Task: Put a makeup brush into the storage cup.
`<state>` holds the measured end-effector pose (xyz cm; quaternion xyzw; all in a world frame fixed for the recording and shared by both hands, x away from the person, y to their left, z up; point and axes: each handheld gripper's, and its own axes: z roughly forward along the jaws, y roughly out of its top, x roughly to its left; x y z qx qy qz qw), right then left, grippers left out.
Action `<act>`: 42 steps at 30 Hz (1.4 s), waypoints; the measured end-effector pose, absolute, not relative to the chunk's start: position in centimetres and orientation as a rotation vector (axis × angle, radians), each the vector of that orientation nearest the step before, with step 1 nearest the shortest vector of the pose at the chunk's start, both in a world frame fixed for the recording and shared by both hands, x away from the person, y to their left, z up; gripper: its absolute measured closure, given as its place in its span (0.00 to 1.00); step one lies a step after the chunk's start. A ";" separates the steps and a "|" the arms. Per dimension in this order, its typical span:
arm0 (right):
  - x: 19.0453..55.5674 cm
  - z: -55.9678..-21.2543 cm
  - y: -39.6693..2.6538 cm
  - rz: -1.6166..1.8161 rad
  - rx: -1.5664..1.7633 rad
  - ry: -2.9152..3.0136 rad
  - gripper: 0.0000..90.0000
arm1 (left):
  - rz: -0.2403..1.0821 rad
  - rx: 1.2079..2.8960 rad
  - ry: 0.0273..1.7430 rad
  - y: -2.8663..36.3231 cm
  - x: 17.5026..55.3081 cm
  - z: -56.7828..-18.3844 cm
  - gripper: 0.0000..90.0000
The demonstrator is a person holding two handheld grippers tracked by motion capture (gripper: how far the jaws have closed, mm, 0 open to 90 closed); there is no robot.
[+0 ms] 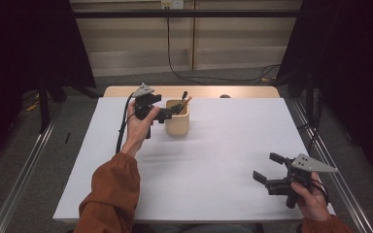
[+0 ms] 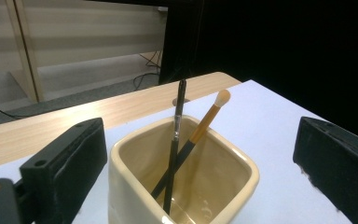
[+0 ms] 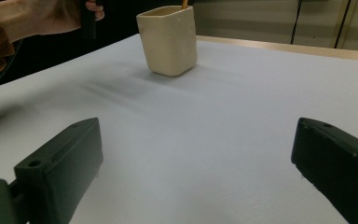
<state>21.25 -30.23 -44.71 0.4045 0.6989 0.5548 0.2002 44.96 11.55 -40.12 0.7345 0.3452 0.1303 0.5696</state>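
High view: my left gripper, jaws wide, sits at the cup upper centre, two brushes inside, released. Right gripper open, lower right. Next: back away.

a white worktop stood on a grey floor, with a strip of pale wood showing along its far edge. behind it ran a beige panelled wall, fitted with a socket plate from which a black cable dropped to the floor and trailed off to the right. black curtains closed in both sides, leaving the corners dark. metal rails flanked the worktop on the floor, and even light fell from above.
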 end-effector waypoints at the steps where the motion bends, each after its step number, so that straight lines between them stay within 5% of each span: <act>1: 21.2 -44.7 -30.3 1.552 1.131 1.954 0.01 | 0.311 1.727 0.791 11.6 44.8 -40.0 0.03; 42: 20.8 -44.5 -30.2 1.543 1.128 1.946 0.01 | 0.403 1.737 0.713 17.0 35.1 -40.0 0.03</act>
